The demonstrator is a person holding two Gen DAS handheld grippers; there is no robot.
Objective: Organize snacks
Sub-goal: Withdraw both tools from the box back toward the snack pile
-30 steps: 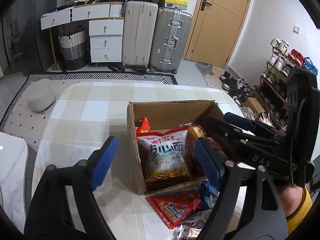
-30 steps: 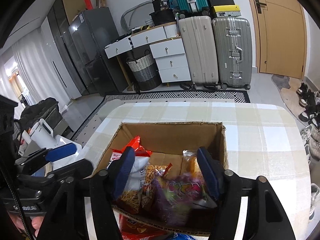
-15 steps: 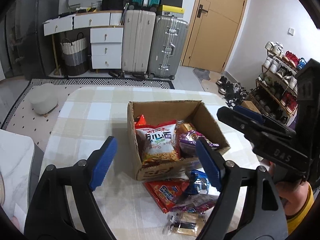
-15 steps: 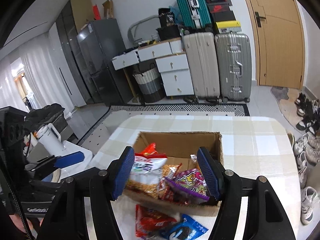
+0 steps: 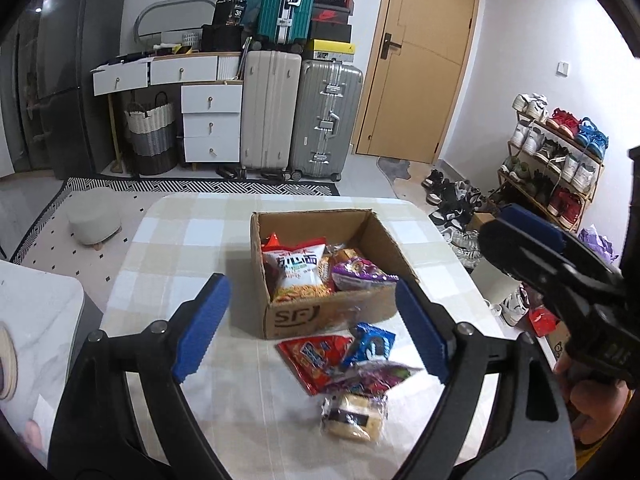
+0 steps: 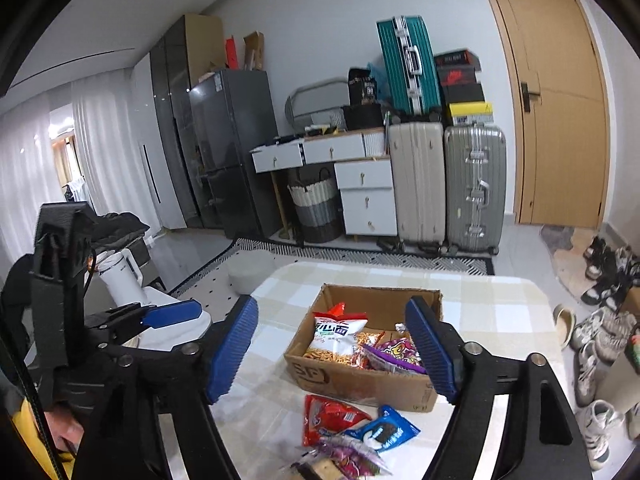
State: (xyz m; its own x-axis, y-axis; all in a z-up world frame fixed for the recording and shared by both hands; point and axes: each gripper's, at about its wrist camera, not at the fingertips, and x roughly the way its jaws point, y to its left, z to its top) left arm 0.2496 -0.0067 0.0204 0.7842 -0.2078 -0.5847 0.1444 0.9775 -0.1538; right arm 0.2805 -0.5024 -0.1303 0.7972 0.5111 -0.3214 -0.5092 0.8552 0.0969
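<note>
The left black hand-held gripper with blue pads (image 5: 312, 328) and its right twin (image 6: 332, 350) both gape with nothing between the pads, their jaws having just been opening; both tilt downward.

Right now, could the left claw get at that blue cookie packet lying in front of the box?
Probably yes. The left claw is open and empty, and the blue cookie packet lies uncovered on top of the pile, nothing between them.
</note>
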